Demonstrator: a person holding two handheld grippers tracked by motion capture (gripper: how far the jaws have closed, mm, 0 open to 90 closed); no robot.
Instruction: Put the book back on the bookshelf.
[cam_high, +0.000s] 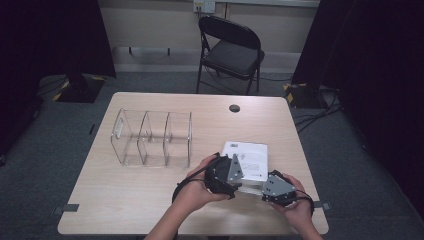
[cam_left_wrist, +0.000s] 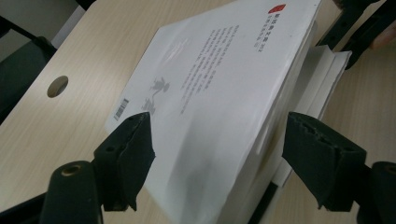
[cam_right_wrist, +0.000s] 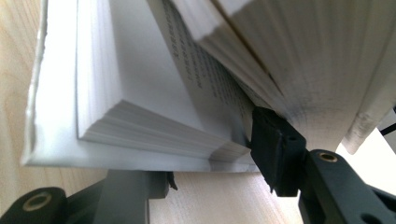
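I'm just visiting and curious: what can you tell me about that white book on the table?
The book is a thick white paperback lying near the table's front edge, with small dark print, a barcode and a red mark on its cover. It is partly opened: the cover and a block of pages tilt up from the rest. The right claw has one jaw slid between the pages. The left claw straddles the raised part, its pads apart from the paper.
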